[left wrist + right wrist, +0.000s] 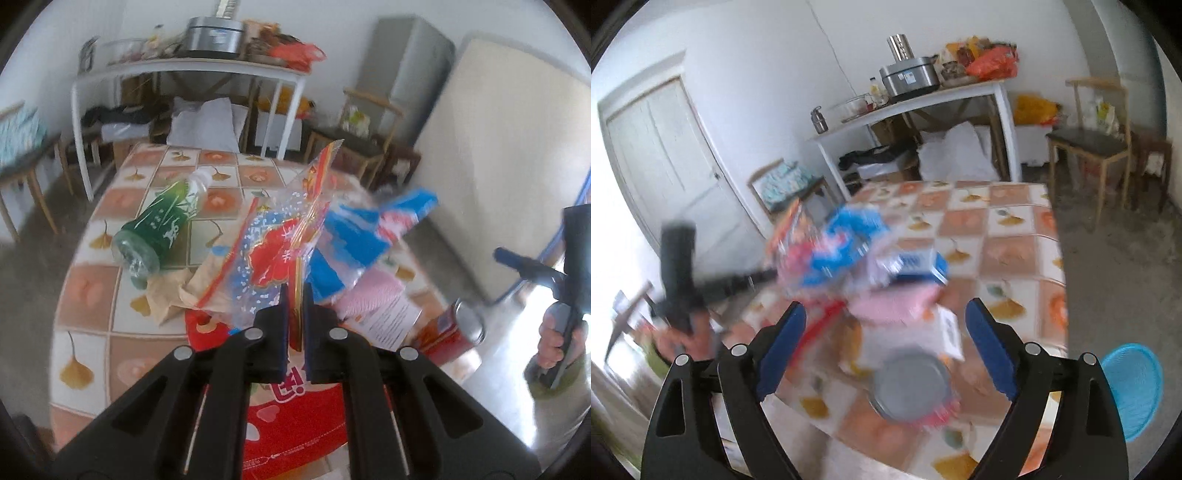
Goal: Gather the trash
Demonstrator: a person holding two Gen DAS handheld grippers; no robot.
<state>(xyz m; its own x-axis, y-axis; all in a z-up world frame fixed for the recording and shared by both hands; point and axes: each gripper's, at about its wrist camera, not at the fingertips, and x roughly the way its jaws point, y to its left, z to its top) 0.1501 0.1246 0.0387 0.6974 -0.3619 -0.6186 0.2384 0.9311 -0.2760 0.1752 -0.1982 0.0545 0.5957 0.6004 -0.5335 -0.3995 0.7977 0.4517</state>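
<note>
My left gripper [295, 295] is shut on a clear plastic wrapper with red and blue print [280, 240], held above the tiled table [92, 306]. A blue and white wrapper [354, 236] hangs beside it; whether it is gripped too I cannot tell. A green bottle [159, 221] lies on its side at the left, next to crumpled brown paper [173, 291]. A red bag [291, 417] lies under the gripper. My right gripper [886, 332] is open above a red can [912, 391] near the table edge. The lifted wrappers [834, 243] show blurred in the right wrist view.
A pink pack with a white leaflet [380, 302] lies by the red can [454, 328]. A blue basket [1134, 384] stands on the floor at the right. A white side table [923, 107] with pots and wooden chairs [1089, 147] stand behind.
</note>
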